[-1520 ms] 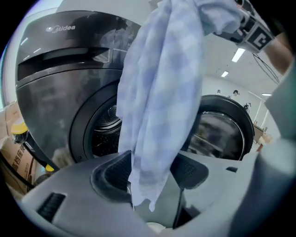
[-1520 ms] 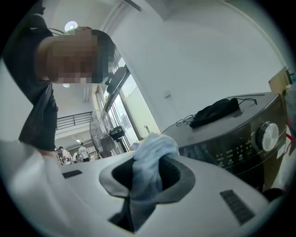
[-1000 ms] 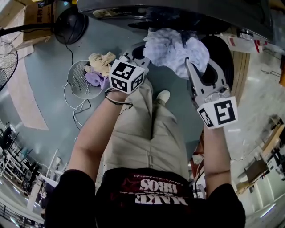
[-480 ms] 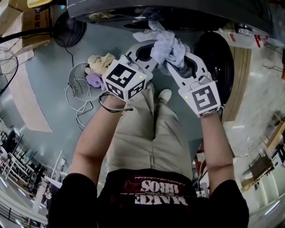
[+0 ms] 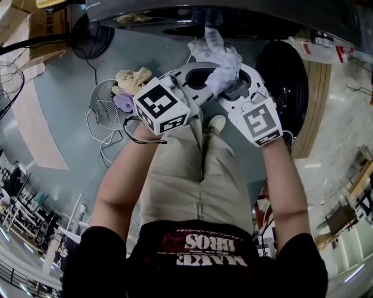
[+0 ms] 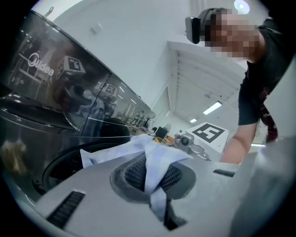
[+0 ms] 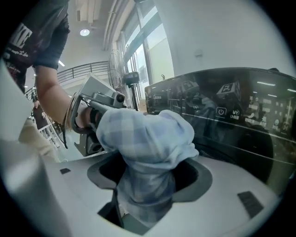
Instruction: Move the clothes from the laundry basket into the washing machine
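A pale blue checked garment (image 5: 220, 63) hangs bunched between the two grippers just in front of the washing machine (image 5: 233, 14), close to its open round door (image 5: 287, 81). The left gripper (image 6: 155, 185) has its fingers closed tight on a fold of the garment. The right gripper (image 7: 145, 194) has just been opening its fingers, which now stand wide with the bulk of the garment lying loose between them. The laundry basket (image 5: 100, 98) sits on the floor further out from the washing machine.

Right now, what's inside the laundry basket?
A cream cloth and a purple cloth lie at the right side of the wire laundry basket. The marker cube on the left gripper covers that rim, hiding anything more there.
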Available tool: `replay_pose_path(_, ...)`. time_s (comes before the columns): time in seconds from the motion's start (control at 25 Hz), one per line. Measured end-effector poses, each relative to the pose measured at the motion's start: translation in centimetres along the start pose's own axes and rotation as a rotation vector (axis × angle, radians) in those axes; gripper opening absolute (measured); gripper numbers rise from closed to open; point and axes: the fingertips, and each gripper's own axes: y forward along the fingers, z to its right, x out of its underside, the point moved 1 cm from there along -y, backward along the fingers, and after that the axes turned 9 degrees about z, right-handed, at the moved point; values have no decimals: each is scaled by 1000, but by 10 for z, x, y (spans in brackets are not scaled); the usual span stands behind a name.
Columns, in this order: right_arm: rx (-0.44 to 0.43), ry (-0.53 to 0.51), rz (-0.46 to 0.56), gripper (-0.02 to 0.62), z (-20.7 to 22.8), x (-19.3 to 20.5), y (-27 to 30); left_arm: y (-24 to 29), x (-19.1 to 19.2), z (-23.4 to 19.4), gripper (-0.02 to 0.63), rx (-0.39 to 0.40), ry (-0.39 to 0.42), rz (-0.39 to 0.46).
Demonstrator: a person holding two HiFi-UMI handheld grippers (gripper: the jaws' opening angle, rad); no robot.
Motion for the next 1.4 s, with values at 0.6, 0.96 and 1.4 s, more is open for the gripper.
replay_pose_path(0.6, -66, 61, 130, 127, -14, 4, -9, -12, -1, 12, 15, 150, -68, -4)
replay_pose_path(0.96, 137, 136, 109, 117, 13, 20, -17, -23, 21, -8, 26, -51, 128, -104)
replay_pose_path(1.4, 292, 182, 97, 115, 47, 45, 9, -10, 49, -58, 26, -320, 314, -188)
